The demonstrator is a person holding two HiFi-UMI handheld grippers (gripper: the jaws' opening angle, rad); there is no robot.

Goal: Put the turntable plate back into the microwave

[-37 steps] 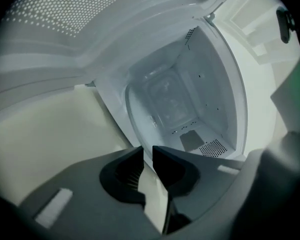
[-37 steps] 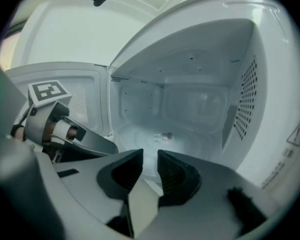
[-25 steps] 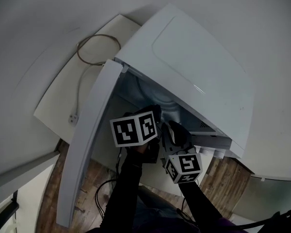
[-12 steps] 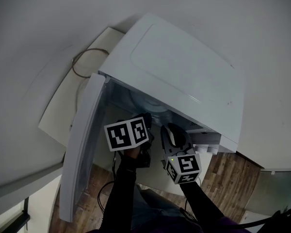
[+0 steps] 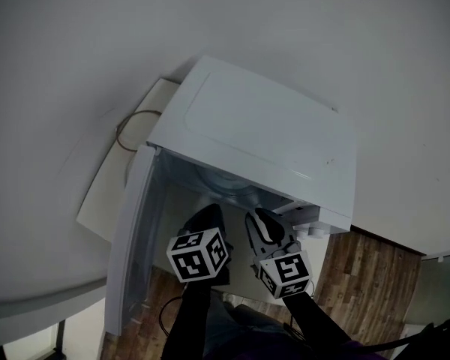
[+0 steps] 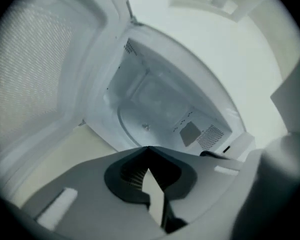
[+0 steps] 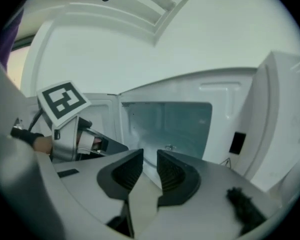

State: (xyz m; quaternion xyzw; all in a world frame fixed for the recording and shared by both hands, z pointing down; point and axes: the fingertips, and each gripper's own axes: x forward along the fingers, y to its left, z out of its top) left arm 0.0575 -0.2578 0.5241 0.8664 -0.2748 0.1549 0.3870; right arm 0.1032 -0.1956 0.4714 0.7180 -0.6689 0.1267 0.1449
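Nearest, both tools hung just outside the open front of the microwave [image 5: 270, 130], side by side and about level with each other. The left tool [image 6: 149, 154] had just been closing, and its jaws met at the tips with nothing between them. The right tool [image 7: 150, 165] stood at a narrow gap, also empty.

Ahead of both and a little below their line, the turntable plate [image 5: 225, 181] lay flat inside the microwave, apart from either tool. Through the glare it seemed to sit centred over the hub [image 6: 146, 127], though whether it was properly seated could not be told. Being round, it offered no long axis, and neither tool was clearly nearer to it.

The door [image 5: 131, 238] swung wide on the left tool's side, so closing it would probably fall to that tool. Farther off, the counter [image 5: 112, 193] showed beside the microwave.
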